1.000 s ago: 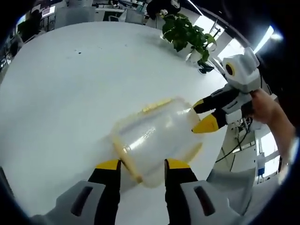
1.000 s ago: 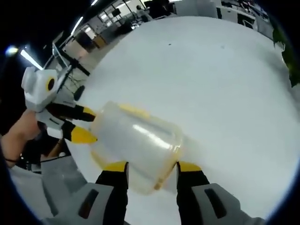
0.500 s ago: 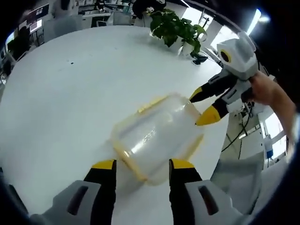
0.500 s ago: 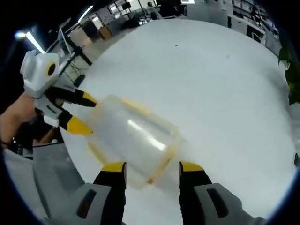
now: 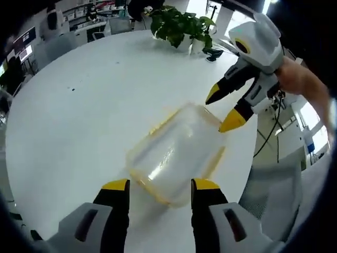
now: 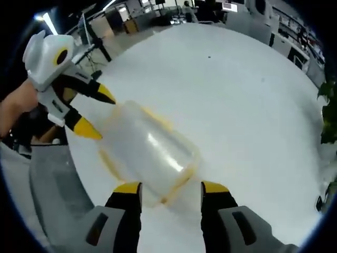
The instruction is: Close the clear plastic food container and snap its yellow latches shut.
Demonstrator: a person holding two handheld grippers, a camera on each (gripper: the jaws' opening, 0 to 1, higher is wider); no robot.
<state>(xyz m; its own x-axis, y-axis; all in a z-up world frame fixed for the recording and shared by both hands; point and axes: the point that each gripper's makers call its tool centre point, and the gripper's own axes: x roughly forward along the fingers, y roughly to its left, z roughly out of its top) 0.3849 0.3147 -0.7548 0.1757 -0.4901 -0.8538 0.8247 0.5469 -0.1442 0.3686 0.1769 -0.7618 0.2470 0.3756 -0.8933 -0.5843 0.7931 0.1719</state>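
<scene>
The clear plastic container [image 5: 176, 153] lies on the white round table [image 5: 79, 116] with its lid on, yellow latches [image 5: 163, 122] running along its edges. My left gripper [image 5: 160, 185] hovers open just short of the container's near end. At the far end my right gripper [image 5: 221, 109] stands open, its lower tip close to the corner. In the right gripper view the container [image 6: 147, 153] lies just beyond my right gripper [image 6: 170, 187], and the left gripper [image 6: 97, 113] is open at the opposite end. Whether the latches [image 6: 181, 179] are snapped down I cannot tell.
A potted plant [image 5: 179, 26] stands at the table's far side, its leaves [image 6: 329, 110] at the right. The table edge [image 5: 247, 174] runs close beside the container. A person's hand [image 5: 300, 79] holds the right gripper. Desks and chairs stand beyond the table.
Both views have drawn back and tilted with the hands. The right gripper's tips stand a little higher at the container's far end. The container has stayed in place.
</scene>
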